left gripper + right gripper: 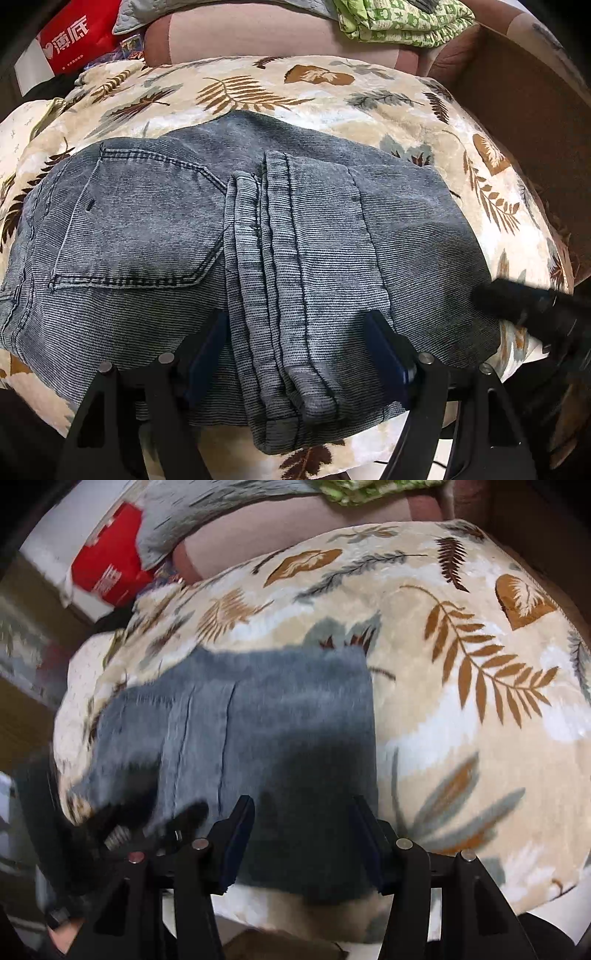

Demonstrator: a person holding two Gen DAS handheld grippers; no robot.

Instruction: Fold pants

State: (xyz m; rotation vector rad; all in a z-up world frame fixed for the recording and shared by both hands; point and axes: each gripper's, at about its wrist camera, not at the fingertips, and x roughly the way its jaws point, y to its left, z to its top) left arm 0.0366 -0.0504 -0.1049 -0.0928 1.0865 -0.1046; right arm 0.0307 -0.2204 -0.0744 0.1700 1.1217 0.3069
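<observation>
Both tongs, left and right, stand open and empty over the pants, folded on the leaf-patterned blanket. A snagged pad could drag the loose hem layers apart.

Grey-blue ribbed pants lie folded flat across the frame's centre, back pocket at left, legs doubled over.
</observation>
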